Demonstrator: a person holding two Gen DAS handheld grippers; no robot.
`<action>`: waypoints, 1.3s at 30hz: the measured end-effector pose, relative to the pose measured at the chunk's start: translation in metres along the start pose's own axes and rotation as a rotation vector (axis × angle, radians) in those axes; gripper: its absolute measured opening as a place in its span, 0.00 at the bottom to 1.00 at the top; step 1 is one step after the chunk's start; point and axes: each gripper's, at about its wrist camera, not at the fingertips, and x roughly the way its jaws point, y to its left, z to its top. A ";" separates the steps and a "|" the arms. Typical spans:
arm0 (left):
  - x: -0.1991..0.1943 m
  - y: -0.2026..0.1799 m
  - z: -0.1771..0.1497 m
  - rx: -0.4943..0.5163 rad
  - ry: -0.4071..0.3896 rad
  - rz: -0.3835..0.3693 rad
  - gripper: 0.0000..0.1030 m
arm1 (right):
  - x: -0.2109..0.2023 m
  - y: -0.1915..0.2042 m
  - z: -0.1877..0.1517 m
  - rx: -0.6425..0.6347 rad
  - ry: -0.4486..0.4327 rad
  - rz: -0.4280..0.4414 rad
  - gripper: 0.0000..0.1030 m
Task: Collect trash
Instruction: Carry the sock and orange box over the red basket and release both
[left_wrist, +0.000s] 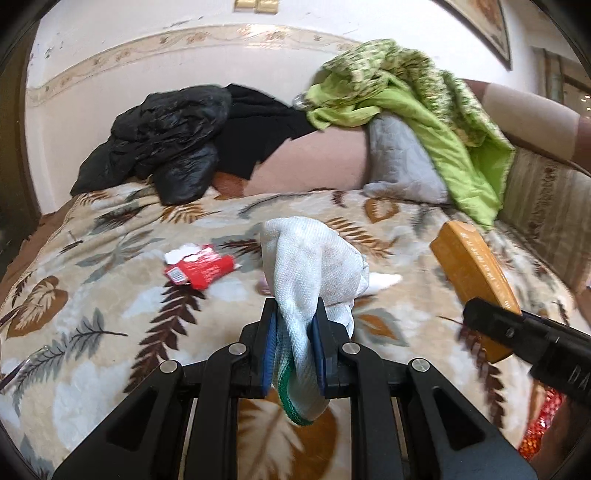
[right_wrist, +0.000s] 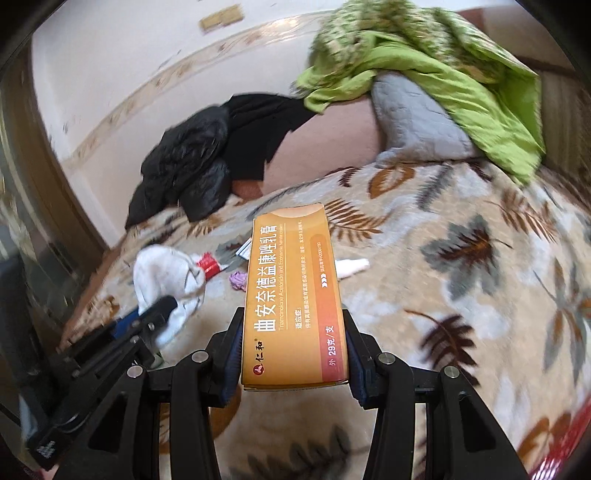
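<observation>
My left gripper (left_wrist: 294, 317) is shut on a white cloth with a green hem (left_wrist: 310, 266), held up above the leaf-patterned bed cover (left_wrist: 110, 295). My right gripper (right_wrist: 291, 332) is shut on a long orange medicine box (right_wrist: 295, 295), gripped by its sides; the same box (left_wrist: 476, 273) shows at the right of the left wrist view. A torn red wrapper (left_wrist: 199, 267) lies on the cover left of the cloth. A small white tube (right_wrist: 351, 266) and a purple scrap (right_wrist: 238, 280) lie beyond the box. The cloth (right_wrist: 166, 273) and the left gripper (right_wrist: 162, 306) appear at the left of the right wrist view.
A black plastic bag (left_wrist: 162, 144) and dark clothing (left_wrist: 258, 129) sit at the head of the bed by the wall. A green quilt (left_wrist: 424, 107) drapes over a grey pillow (left_wrist: 399, 162) on the right. A dark door frame (right_wrist: 48, 177) stands left of the bed.
</observation>
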 end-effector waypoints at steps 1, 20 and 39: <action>-0.006 -0.006 -0.001 0.008 -0.004 -0.021 0.16 | -0.013 -0.007 -0.003 0.023 -0.007 0.003 0.49; -0.119 -0.220 -0.041 0.300 0.020 -0.499 0.16 | -0.252 -0.186 -0.063 0.286 -0.153 -0.154 0.49; -0.096 -0.366 -0.077 0.458 0.260 -0.651 0.18 | -0.269 -0.294 -0.132 0.552 -0.103 -0.189 0.50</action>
